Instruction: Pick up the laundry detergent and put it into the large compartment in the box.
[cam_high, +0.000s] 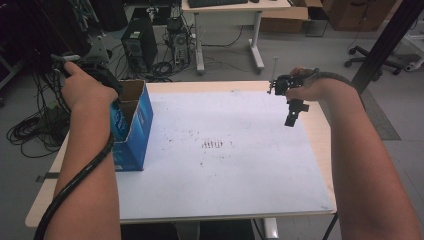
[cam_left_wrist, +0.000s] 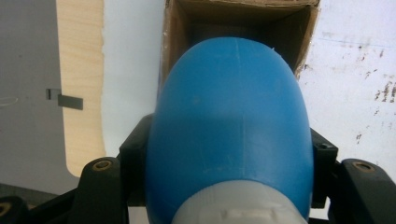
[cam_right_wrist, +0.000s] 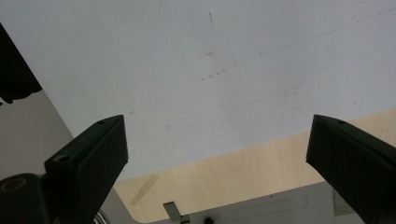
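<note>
Two fingers of the left gripper (cam_left_wrist: 224, 186) were clamped on a blue bottle (cam_left_wrist: 231, 126), one pressed against each flank near its grey cap end. The cap sat nearest the camera; the rounded blue base pointed away from the fingers, so the bottle's long axis ran straight along them, base first. Just beyond that base stood the open mouth of a cardboard box (cam_left_wrist: 243, 18), its brown inner walls visible past the blue curve. In the high view the left gripper (cam_high: 107, 82) hung directly over the blue box (cam_high: 135, 130) at the left edge of the surface (cam_high: 225, 165), aimed downward into it.

By my reading, the step in hand was lowering the bottle into the box. The next move would call for keeping the bottle lined up with the opening so its base clears the cardboard rim, sinking it until it rests inside, and only then easing the grip.

Farther off, the right gripper (cam_high: 291, 117) hovered above the far right part of the surface, well apart from the box; its fingers (cam_right_wrist: 93, 154) stood wide with nothing between them, the white sheet beneath.
</note>
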